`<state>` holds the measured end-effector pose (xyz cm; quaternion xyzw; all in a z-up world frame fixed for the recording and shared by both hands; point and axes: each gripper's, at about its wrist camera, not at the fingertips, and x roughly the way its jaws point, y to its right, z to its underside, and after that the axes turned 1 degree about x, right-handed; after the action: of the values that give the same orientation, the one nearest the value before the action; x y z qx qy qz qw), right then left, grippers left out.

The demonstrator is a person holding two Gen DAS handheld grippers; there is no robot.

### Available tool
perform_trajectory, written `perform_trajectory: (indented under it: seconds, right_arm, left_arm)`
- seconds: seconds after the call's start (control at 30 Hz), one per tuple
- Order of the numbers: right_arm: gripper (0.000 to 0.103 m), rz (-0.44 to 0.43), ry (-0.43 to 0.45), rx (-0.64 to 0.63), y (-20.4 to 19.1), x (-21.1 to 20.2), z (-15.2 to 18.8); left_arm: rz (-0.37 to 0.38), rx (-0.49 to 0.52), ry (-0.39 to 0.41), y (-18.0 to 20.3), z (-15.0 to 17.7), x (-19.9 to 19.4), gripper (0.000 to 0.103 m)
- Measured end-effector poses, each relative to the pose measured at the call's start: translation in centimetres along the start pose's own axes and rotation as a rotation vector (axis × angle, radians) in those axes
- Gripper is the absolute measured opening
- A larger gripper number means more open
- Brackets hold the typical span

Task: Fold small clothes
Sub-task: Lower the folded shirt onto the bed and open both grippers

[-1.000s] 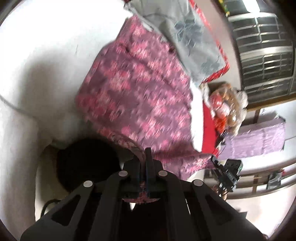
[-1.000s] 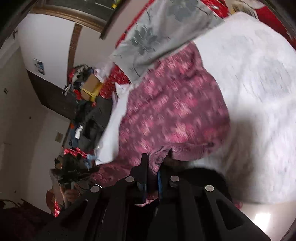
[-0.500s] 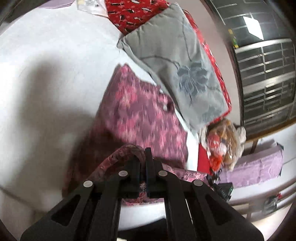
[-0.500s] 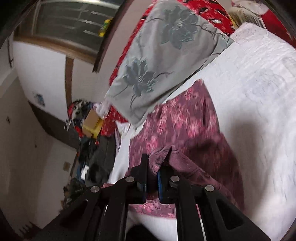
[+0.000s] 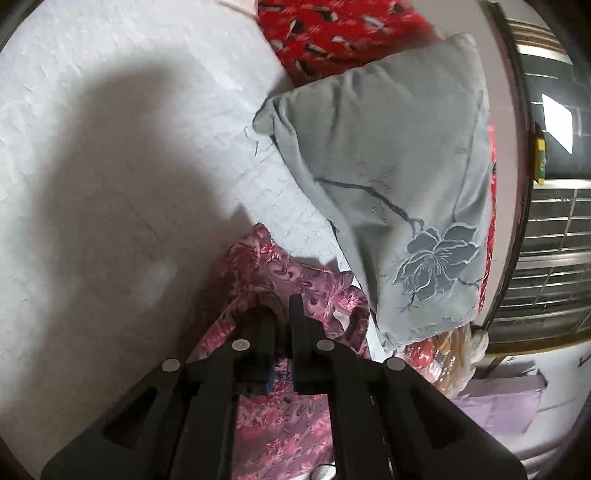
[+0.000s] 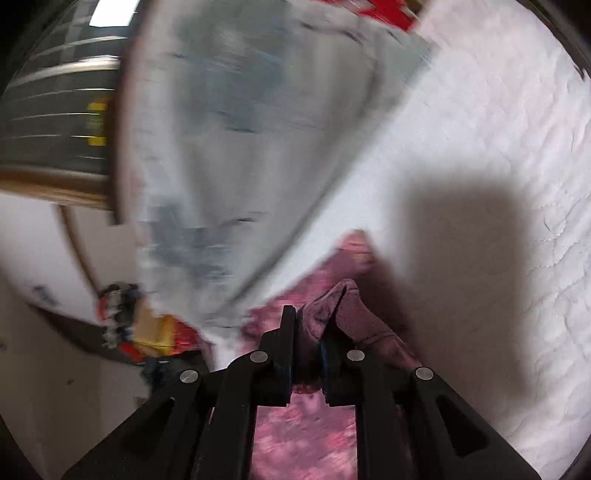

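A pink and maroon patterned garment [image 5: 280, 413] lies on a white bedsheet [image 5: 110, 184]. My left gripper [image 5: 282, 314] is shut on one edge of it, and the cloth bunches around the fingers. My right gripper [image 6: 308, 328] is shut on another edge of the same garment [image 6: 347, 317], whose darker inside face folds up over the right finger. Both held edges are carried over the part of the garment lying below. The right wrist view is blurred by motion.
A grey pillow with an embroidered flower [image 5: 399, 177] lies just beyond the garment; it also shows in the right wrist view [image 6: 240, 129]. A red patterned cloth [image 5: 332, 33] lies behind it. A barred window [image 5: 554, 258] and a cluttered bedside [image 6: 129, 325] lie past the bed edge.
Both grippers have carried the held edges forward toward the grey pillow, folding the garment over itself. Far less of the garment shows ahead now, and the pillow fills more of each view.
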<state>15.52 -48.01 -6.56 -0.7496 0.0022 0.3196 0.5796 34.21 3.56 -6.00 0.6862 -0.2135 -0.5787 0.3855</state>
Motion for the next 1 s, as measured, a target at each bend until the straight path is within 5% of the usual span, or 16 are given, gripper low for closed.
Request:
perform_trajectory:
  seconds: [0.1, 0.17, 0.23, 0.37, 0.53, 0.6, 0.67, 0.77, 0.87, 0.97, 1.0]
  right_arm:
    - [0.021, -0.105, 0.047, -0.064, -1.0, -1.2, -0.3]
    - [0.038, -0.158, 0.163, -0.048, -0.7, -3.2, -0.6]
    - [0.043, -0.183, 0.213, -0.008, 0.2, -4.2, -1.0]
    - [0.043, -0.052, 0.154, -0.087, 0.3, -4.2, -0.1]
    - [0.044, 0.096, 0.117, -0.199, -1.0, -1.7, 1.1]
    - [0.049, 0.257, 0.159, -0.233, -1.3, -0.3, 1.1]
    - [0.050, 0.321, 0.146, -0.228, -0.8, 0.7, 0.8]
    - [0.004, 0.293, 0.111, -0.280, -1.5, 1.6, 0.3]
    - [0.004, 0.224, 0.201, -0.315, -2.3, 0.5, 0.2]
    - [0.006, 0.400, 0.066, -0.276, 0.0, 3.3, -0.3]
    - [0.007, 0.375, 0.098, -0.282, 0.0, 2.4, 0.0]
  left_arm:
    - [0.095, 0.030, 0.026, 0.4, 0.0, -1.3, 0.008]
    - [0.141, 0.022, 0.061, 0.5, 0.1, -2.4, 0.025]
    - [0.152, 0.017, 0.100, 0.4, 0.1, -3.3, 0.039]
    - [0.166, 0.076, 0.081, 0.3, 1.9, -3.8, 0.045]
    - [0.015, 0.230, -0.006, 2.1, 4.7, 0.3, 0.046]
    - [-0.059, 0.259, -0.006, 2.7, 4.8, 2.0, 0.046]
    - [-0.147, 0.270, 0.006, 3.1, 4.6, 3.3, 0.046]
    - [-0.215, 0.286, 0.061, 4.0, 4.5, 3.5, 0.046]
    - [-0.368, 0.313, 0.155, 3.9, 4.9, 4.0, 0.046]
    - [-0.458, 0.366, 0.198, 3.8, 5.4, 5.2, 0.046]
    - [-0.485, 0.405, 0.208, 4.3, 5.9, 5.2, 0.046]
